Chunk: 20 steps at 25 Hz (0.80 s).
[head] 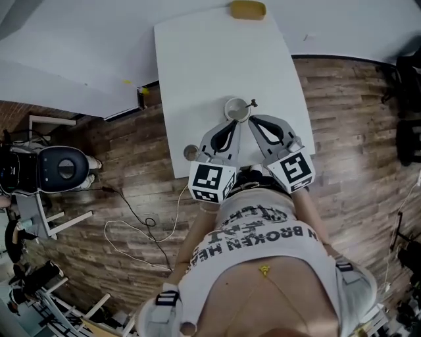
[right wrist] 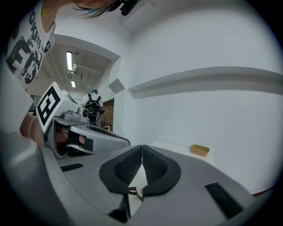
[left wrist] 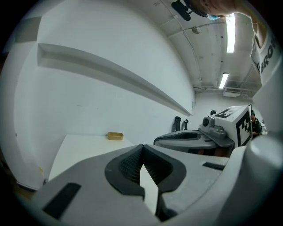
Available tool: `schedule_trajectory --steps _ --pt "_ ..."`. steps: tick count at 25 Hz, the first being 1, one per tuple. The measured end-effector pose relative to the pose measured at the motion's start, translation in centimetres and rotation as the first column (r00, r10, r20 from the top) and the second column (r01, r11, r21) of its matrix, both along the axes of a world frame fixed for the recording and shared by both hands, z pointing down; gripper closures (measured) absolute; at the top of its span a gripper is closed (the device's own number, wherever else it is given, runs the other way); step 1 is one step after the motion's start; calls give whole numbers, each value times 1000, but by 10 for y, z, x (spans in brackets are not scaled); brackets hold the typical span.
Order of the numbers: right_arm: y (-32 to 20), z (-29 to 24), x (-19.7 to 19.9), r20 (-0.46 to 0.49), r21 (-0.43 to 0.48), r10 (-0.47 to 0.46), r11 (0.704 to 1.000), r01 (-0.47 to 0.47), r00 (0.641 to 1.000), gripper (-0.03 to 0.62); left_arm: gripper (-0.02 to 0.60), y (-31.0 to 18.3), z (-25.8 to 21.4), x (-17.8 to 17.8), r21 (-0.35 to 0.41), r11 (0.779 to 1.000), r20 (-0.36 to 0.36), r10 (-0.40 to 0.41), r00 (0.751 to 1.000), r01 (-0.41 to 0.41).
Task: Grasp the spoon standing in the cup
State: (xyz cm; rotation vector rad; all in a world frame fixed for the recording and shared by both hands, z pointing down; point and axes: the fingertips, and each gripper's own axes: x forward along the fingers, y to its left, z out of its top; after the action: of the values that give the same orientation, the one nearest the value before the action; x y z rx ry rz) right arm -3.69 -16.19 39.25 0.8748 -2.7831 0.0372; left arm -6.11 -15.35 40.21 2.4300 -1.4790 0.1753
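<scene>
A white cup (head: pixel 235 109) stands on the white table (head: pixel 197 59), with a dark spoon handle (head: pixel 252 103) leaning out over its right rim. My left gripper (head: pixel 231 124) and right gripper (head: pixel 252 122) lie side by side just in front of the cup, both pointing at it. The left gripper (left wrist: pixel 142 146) has its tips together with nothing between them. The right gripper (right wrist: pixel 142 146) is shut and empty as well. Through the gap behind its pads a sliver of the cup's rim (right wrist: pixel 138 190) shows. Neither gripper touches the spoon.
A yellow container (head: pixel 247 9) (left wrist: pixel 115 136) (right wrist: pixel 200 150) sits at the table's far end by the white wall. A small round object (head: pixel 191 153) lies at the table's near left corner. On the wooden floor to the left are a stool (head: pixel 62 168) and cables (head: pixel 141 227).
</scene>
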Motion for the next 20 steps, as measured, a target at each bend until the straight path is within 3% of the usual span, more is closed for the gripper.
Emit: schedule_trajectory --steps 8,20 --pt "-35 27 -9 -73 -56 105 992 -109 992 586 584 -28 16 -14 -39 993 -16 107 994 -108" --pt "-69 76 -12 -178 -111 220 964 -242 959 586 586 -42 49 -49 -105 978 -37 176 984 -179"
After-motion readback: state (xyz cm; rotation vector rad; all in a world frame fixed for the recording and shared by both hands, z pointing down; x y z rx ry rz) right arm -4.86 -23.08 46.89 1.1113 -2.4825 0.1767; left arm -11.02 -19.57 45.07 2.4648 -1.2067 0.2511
